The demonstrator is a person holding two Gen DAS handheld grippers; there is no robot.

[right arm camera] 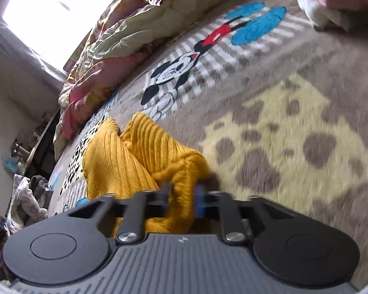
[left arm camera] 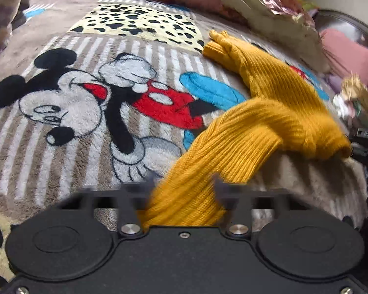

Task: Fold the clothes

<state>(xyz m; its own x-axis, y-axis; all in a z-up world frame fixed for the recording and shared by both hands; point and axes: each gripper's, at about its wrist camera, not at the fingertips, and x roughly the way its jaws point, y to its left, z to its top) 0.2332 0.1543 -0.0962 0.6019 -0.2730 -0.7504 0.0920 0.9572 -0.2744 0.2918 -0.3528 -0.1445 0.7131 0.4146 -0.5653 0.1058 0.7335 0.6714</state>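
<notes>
Left wrist view: a plush taupe fleece blanket printed with cartoon mice, white stripes and a cream patch of black spots [left arm camera: 68,132] covers the bed. A rumpled quilt in pink, cream and shiny floral fabric [left arm camera: 262,7] is heaped along its far edge, with a pink cushion [left arm camera: 348,54] at the right. The mustard-yellow ribbed knit sweater [left arm camera: 265,112] lies on the blanket right of centre, one sleeve stretching away to its cuff near the spotted patch. A thick bunch of the knit runs down between the black fingers of the left gripper [left arm camera: 184,188], which pinch it. The fingertips are smeared by motion, and the objects at the right edge are too blurred to name.

Right wrist view: the same blanket [right arm camera: 306,73] tilts across the frame, its near part streaked with blur. A bright window [right arm camera: 49,7] washes out the upper left; below it lie the quilt [right arm camera: 115,36], a pale wall and a heap of grey and white clothes [right arm camera: 29,196]. The sweater [right arm camera: 125,161] sits crumpled at lower centre, and the right gripper [right arm camera: 182,196] clamps a fold of it between a dark and a blue pad.
</notes>
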